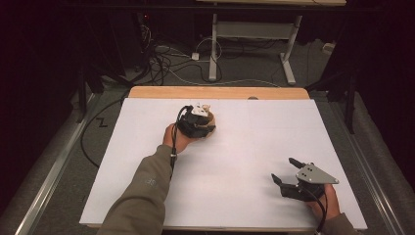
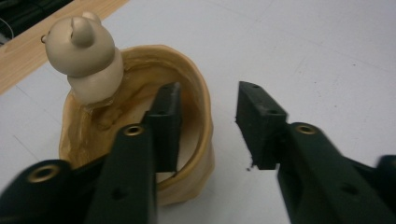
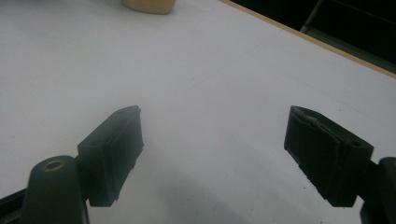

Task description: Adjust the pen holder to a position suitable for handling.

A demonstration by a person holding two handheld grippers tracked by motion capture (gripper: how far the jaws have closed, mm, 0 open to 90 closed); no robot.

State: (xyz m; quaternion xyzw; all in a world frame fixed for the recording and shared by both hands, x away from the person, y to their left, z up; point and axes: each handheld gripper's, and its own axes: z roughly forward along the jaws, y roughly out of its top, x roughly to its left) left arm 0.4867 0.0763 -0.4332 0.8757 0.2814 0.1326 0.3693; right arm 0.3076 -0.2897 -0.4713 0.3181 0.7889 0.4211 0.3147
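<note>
Left gripper (image 2: 205, 126) straddles the bowl's (image 2: 196, 93) three o'clock wall, jaws part open; right gripper (image 3: 212, 154) gapes wide, empty.

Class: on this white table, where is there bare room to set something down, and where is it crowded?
Bare: the wide middle between the left tongs and right tongs, the far right stretch by the wooden edge, and the near left corner. Crowded: only around the bear bowl, whose wall the open left tongs straddle.

A tan-yellow holder (image 2: 196, 116) bears a beige bear figure (image 2: 86, 51) on a white sheet (image 1: 235, 161).
</note>
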